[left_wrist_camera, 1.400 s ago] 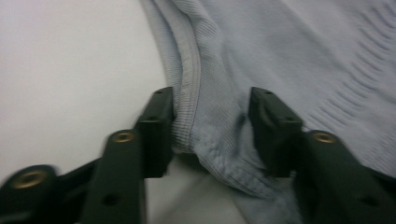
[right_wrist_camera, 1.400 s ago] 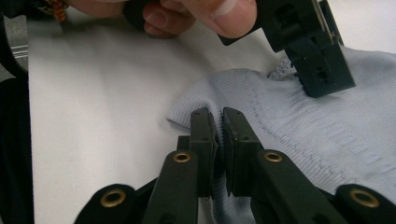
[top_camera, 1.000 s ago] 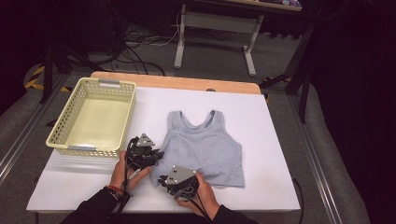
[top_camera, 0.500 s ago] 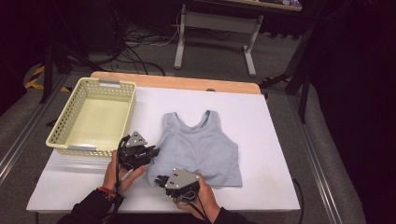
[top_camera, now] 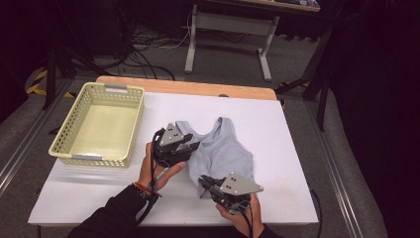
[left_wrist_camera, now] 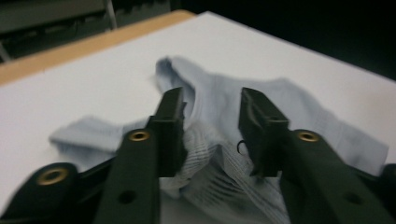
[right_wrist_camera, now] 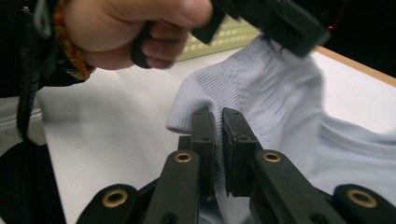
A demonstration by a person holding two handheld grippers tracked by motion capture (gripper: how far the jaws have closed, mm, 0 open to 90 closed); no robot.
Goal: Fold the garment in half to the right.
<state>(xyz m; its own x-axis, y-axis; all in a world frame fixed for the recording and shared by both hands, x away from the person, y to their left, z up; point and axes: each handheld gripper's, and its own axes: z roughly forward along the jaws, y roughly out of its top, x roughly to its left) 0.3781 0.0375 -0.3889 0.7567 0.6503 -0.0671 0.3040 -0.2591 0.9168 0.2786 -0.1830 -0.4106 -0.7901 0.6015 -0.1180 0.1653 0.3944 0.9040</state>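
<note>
1. Claws first: the right claw (right_wrist_camera: 218,154) is clenched on the hem corner of the pale blue tank top (top_camera: 225,151), cloth pinched flat between its pads.
2. The left claw (left_wrist_camera: 210,133) has just been opening; its jaws stand apart with bunched ribbed cloth between them, pads not pressing, so it has let go.
3. Taking the tank top as landmark: it lies partly folded on the white worktop (top_camera: 277,129), its left side doubled over toward the middle, shoulder straps pointing to the far edge.
4. Left of the tank top, well apart, stands a yellow-green basket (top_camera: 77,148).
5. Step in hand, as I judge it: folding the garment. Next the left claw needs a fresh grip on an edge while the right carries its corner across.
</note>
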